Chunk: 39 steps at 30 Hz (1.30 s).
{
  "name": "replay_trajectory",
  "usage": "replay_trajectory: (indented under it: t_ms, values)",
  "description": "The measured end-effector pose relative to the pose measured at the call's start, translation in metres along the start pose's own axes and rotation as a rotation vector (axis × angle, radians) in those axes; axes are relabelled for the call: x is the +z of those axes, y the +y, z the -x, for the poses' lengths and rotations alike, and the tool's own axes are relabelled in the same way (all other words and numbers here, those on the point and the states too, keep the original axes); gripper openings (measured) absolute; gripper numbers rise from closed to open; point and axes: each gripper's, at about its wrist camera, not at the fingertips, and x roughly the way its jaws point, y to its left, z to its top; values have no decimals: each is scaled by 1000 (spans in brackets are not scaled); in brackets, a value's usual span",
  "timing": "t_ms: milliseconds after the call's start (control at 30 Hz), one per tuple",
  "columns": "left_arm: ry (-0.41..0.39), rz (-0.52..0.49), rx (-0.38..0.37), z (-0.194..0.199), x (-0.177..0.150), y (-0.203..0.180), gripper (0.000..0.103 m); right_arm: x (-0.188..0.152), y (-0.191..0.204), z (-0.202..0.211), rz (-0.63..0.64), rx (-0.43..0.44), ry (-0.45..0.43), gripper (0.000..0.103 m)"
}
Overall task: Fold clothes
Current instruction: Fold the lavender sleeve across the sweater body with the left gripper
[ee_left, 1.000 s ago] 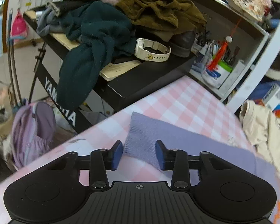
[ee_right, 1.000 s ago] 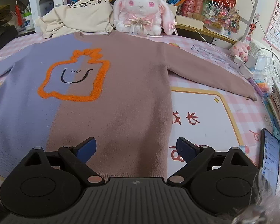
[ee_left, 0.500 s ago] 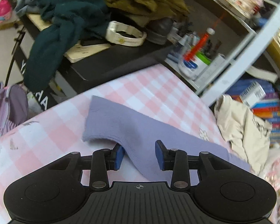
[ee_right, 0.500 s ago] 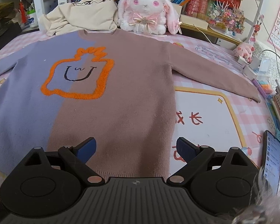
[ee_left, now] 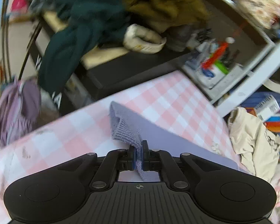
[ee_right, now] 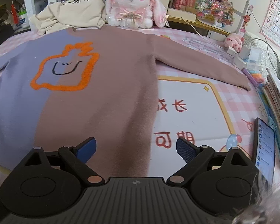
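A two-tone sweater [ee_right: 106, 85], lilac on its left half and dusty pink on its right, lies flat on the pink checked table with an orange outlined face on the chest. Its pink sleeve [ee_right: 201, 65] stretches out to the right. In the left wrist view my left gripper [ee_left: 139, 155] is shut on the lilac sleeve [ee_left: 127, 128] near its ribbed cuff, which is lifted and bunched above the tablecloth. My right gripper [ee_right: 136, 147] hangs open just above the sweater's hem, nothing between its fingers.
A cream garment [ee_right: 72, 15] and a plush rabbit [ee_right: 134, 5] sit behind the collar. A phone [ee_right: 265, 145], notebooks [ee_right: 278, 100] and a small pig toy [ee_right: 235, 41] line the right side. Left of the table stands a black keyboard [ee_left: 121, 69] piled with clothes.
My left gripper closed on the lilac sleeve and raised its cuff off the table. The right gripper crept slightly forward over the hem and stayed open.
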Motion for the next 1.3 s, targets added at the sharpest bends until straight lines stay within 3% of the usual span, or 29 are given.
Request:
replay_trajectory:
  t_ms: [167,300,567,767,1067,1133,1200,1233,1300]
  values:
    - [-64,-178,-149,29,-8,-72,3,6,-15,-6,6,27,-9,93]
    - [-67,-326,-288,43,-31,-147,3,13,-23,-10,44,90,-31,93]
    - [-20,-454,-467,48,-97,-272,3,21,-34,-15,165,241,-76,93]
    - [39,-540,-484,38,-148,-333,3,21,-47,-23,199,300,-69,93]
    - [130,-582,-418,9,-198,-365,4,17,-66,-32,217,351,-45,93]
    - [144,-603,-390,7,-205,-371,11,17,-66,-32,207,349,-43,93]
    - [154,-628,-381,8,-211,-375,29,17,-66,-32,197,348,-41,93]
    - [159,-642,-385,10,-213,-376,50,17,-66,-32,192,347,-40,93]
    - [127,-686,-410,22,-216,-371,63,17,-66,-33,182,345,-38,93]
